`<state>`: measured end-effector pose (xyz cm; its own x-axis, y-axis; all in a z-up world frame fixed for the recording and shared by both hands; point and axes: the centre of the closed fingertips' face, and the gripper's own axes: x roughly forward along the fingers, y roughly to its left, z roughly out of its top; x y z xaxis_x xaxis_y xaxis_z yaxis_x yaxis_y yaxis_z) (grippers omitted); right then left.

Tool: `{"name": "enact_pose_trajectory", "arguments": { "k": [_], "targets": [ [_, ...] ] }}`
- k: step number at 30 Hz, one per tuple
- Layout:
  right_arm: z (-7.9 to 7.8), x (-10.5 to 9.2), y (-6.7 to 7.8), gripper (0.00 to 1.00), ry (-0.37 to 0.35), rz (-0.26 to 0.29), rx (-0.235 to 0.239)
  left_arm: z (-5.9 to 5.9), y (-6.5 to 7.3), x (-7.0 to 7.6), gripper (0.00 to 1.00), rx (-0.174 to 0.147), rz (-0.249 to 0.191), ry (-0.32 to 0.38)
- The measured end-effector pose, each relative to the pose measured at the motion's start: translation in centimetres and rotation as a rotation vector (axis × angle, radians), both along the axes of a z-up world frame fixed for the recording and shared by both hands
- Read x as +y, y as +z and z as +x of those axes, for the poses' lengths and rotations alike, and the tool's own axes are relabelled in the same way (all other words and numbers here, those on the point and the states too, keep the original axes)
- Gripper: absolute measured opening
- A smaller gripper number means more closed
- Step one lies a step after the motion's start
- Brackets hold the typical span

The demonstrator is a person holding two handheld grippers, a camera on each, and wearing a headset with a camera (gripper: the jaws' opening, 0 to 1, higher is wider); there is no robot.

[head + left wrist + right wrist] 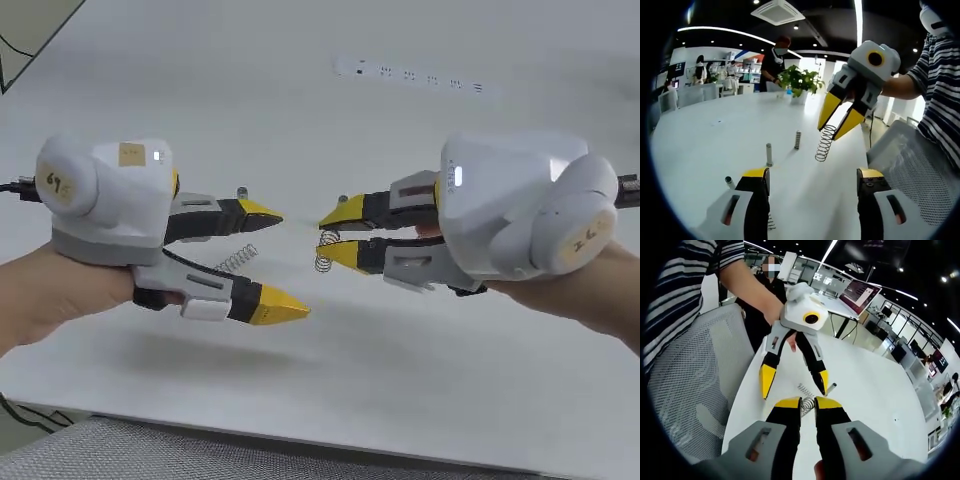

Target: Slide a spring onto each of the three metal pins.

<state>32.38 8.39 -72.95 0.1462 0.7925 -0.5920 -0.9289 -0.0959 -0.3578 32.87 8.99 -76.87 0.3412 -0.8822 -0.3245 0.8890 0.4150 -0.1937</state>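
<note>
**Second spring in hand, two pins bare**

The right gripper [322, 236] was pinched nearly shut on the top coils of a spring [824, 143], which hung free above the table [420, 380]. Facing it, the left gripper [292, 262] stood wide open and held nothing. The left gripper view showed three pins standing in a row. The far pin [797, 140] seemed to wear a spring, while the middle pin [769, 154] and near pin [729, 181] looked bare. A loose spring [237, 258] lay on the table below the left gripper. This looked like the second of three fittings. Next, the hanging spring's open end would need centring over a bare pin's tip. The spring would have to be kept upright, lowered down the pin and then let go.
</note>
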Motion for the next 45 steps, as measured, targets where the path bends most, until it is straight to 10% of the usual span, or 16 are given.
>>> {"name": "enact_pose_trajectory", "arguments": {
  "k": [19,32,45],
  "targets": [
    [1.2,-0.5,-0.2,0.12,-0.036,-0.011,-0.014,-0.2,-0.6,4.0,0.86,0.024,0.002,0.112],
    [1.9,-1.1,-0.7,0.12,-0.066,-0.018,-0.016,0.4,-1.2,7.5,0.97,-0.028,0.021,0.229],
    [3.6,-1.5,-1.1,0.12,-0.085,-0.039,-0.024,0.8,-1.3,8.0,0.97,-0.023,0.03,0.255]
  ]
}}
